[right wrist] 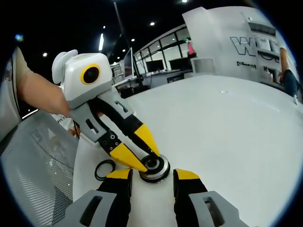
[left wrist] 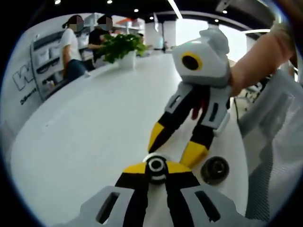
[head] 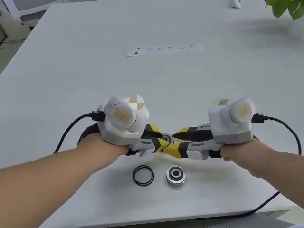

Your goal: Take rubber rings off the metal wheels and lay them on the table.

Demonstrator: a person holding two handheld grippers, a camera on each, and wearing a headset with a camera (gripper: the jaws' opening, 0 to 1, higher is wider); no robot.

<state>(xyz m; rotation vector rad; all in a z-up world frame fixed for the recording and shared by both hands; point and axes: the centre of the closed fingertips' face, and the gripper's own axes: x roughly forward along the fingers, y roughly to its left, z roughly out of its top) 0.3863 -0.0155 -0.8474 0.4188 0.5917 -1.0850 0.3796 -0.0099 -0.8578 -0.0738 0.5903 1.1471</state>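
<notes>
In the head view, two hands hold the grippers tip to tip above the near edge of the white bench [head: 71,71]. The left gripper [head: 159,142] comes in from the left and the right gripper [head: 173,143] from the right, and a small metal wheel [head: 166,139] sits where their yellow tips meet. Below them on the bench lie a loose black rubber ring [head: 143,175] and, just beside it to the right, a second wheel [head: 175,175] lying flat. A power strip [head: 164,49] lies farther back, and plant leaves [head: 285,7] show at the far right corner. In the left gripper view, the left gripper [left wrist: 156,173] has its jaws closed on the metal wheel [left wrist: 156,164], clear of the bench surface. The right gripper [left wrist: 170,155] reaches in from above with its jaws spread, one to each side of that wheel. The second wheel [left wrist: 215,169] rests on the bench nearby. In the right gripper view, the right gripper [right wrist: 152,178] has its jaws apart with the metal wheel [right wrist: 154,167] between them; whether they touch it cannot be told. The left gripper [right wrist: 146,163] clamps the wheel from the upper left, a dark band shows round the wheel's rim, and the rubber ring [right wrist: 104,169] lies on the bench to the left.
</notes>
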